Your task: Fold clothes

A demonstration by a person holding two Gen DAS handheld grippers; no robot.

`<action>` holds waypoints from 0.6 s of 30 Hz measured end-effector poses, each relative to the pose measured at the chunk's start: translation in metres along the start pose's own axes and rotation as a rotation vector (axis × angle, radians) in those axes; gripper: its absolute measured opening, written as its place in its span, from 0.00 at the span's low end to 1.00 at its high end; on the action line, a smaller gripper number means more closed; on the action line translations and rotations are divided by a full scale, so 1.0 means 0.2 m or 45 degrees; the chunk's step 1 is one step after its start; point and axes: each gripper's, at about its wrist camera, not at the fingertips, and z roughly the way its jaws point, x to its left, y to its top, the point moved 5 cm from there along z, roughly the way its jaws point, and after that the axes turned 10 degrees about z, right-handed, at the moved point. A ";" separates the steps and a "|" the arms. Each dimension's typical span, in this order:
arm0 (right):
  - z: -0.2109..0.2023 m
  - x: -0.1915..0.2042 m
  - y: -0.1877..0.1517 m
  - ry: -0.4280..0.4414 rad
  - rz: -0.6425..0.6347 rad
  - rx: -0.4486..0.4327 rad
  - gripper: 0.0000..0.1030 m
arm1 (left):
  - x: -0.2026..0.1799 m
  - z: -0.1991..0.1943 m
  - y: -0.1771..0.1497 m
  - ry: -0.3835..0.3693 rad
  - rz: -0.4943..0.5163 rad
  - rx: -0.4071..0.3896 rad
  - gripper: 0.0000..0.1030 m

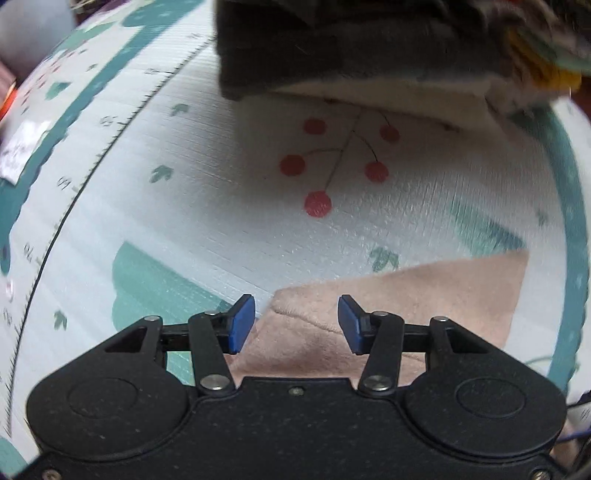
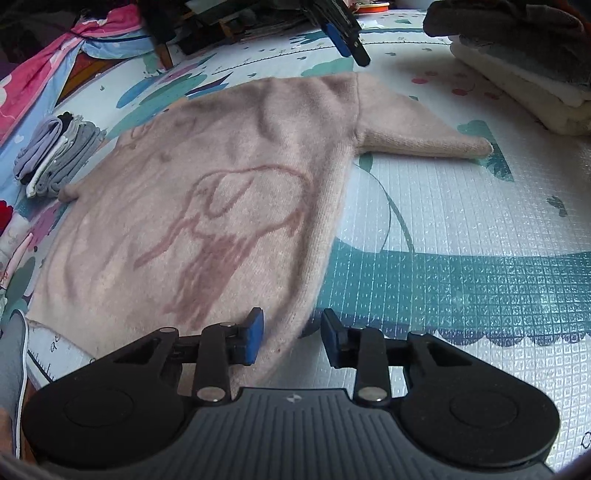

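A pale pink knit sweater [image 2: 207, 206] with a darker outline drawing lies flat on the patterned play mat [image 2: 461, 229], one sleeve [image 2: 417, 136] stretched to the right. My right gripper [image 2: 291, 334] is open over the sweater's near corner, empty. My left gripper [image 1: 297, 323] is open just above a pink edge of the sweater [image 1: 406, 291], holding nothing. The left gripper also shows at the top of the right wrist view [image 2: 345, 35], above the sweater's far corner.
A stack of folded clothes, dark grey over cream [image 1: 332, 48], sits on the mat ahead of the left gripper and at the right wrist view's top right [image 2: 524, 74]. Folded grey and white socks [image 2: 55, 155] lie left of the sweater. Pink bedding [image 2: 44, 74] and clutter lie beyond.
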 end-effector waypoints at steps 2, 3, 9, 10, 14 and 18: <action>0.01 0.00 0.00 0.008 -0.004 0.002 0.35 | 0.00 0.10 0.01 0.013 0.046 0.060 0.48; 0.01 0.00 0.00 0.010 -0.015 0.005 0.35 | 0.00 0.13 0.00 0.017 0.051 0.075 0.48; 0.02 0.03 -0.01 0.012 -0.106 0.024 0.31 | 0.06 0.19 -0.01 -0.032 -0.106 0.046 0.45; 0.03 0.04 0.00 0.009 -0.110 0.028 0.27 | 0.06 0.19 -0.01 -0.036 -0.105 0.048 0.45; 0.03 0.04 0.00 -0.008 -0.070 0.030 0.23 | 0.03 0.18 0.02 -0.023 -0.065 0.062 0.38; 0.04 0.03 0.01 -0.019 0.035 0.034 0.23 | 0.04 0.16 0.04 0.027 -0.018 0.052 0.54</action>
